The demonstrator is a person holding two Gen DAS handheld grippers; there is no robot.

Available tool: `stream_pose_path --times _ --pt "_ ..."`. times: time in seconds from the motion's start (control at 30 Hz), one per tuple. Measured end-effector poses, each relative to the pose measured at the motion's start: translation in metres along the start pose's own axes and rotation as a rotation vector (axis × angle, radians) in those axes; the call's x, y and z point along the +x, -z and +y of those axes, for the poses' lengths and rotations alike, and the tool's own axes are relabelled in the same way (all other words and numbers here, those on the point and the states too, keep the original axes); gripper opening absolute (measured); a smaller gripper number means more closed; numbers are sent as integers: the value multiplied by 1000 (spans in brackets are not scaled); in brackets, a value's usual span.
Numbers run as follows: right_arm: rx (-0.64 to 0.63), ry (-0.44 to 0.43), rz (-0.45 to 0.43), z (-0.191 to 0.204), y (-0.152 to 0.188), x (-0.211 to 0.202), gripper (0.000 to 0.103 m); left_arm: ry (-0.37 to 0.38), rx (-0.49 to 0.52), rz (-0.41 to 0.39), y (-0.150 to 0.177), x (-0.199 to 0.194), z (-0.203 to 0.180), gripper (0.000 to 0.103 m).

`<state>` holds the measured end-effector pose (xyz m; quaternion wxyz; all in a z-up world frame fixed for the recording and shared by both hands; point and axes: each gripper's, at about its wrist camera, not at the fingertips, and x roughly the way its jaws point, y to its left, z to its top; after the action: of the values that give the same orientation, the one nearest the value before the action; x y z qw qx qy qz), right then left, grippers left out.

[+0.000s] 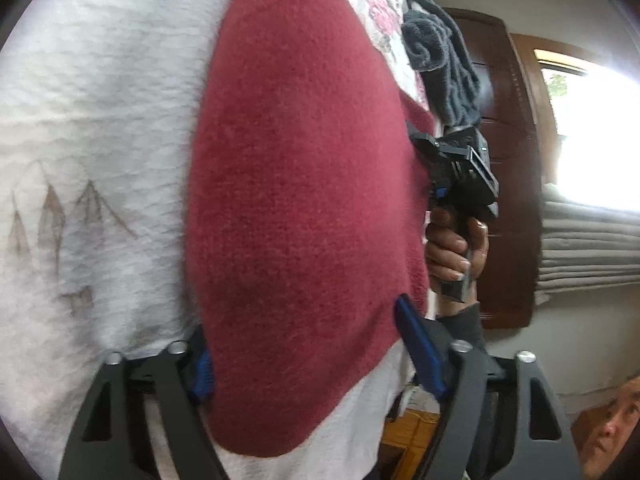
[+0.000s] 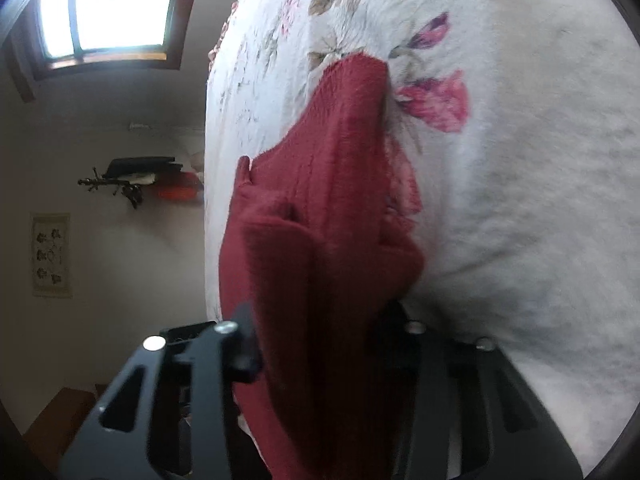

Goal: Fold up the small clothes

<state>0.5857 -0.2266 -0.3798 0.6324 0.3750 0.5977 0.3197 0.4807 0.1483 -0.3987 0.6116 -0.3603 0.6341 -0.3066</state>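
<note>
A dark red knit garment lies across the white floral bedspread. My left gripper stands open, its blue-padded fingers wide apart, and the garment's lower part runs between them. In the right wrist view the same garment is bunched into a thick fold that runs into my right gripper, which is shut on it. Cloth hides the right finger's tip. The left wrist view also shows the right gripper, held by a hand, at the garment's far edge.
A grey towel lies on the bed beyond the garment. A dark wooden headboard and folded grey blankets stand to the right. A window and a wall shelf are off the bed's edge. A person is at the lower right.
</note>
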Motion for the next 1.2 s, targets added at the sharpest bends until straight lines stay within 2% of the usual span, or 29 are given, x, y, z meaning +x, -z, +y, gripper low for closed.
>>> stream_pose_path --times 0.07,0.13,0.27,0.73,0.97,1.1,1.2 --pt "-8 -8 -14 1 3 -4 32 -4 -16 -10 1 -2 3 43" --pt "-7 -7 -23 4 6 -3 31 -4 -25 -29 3 -5 4 34" --pt "1 2 -37 9 11 0 29 -19 -5 -59 5 -10 -4 26" --pt "-24 -16 -51 66 30 13 27 -19 68 -137 20 -57 -30 22" --pt "-10 -19 -33 67 40 23 27 -15 58 -149 29 -65 -27 22" --pt "-8 -59 -20 75 52 32 27 -6 57 -183 47 -83 -26 22" --pt "-24 -91 5 89 69 49 27 -22 53 -219 76 -111 -20 22"
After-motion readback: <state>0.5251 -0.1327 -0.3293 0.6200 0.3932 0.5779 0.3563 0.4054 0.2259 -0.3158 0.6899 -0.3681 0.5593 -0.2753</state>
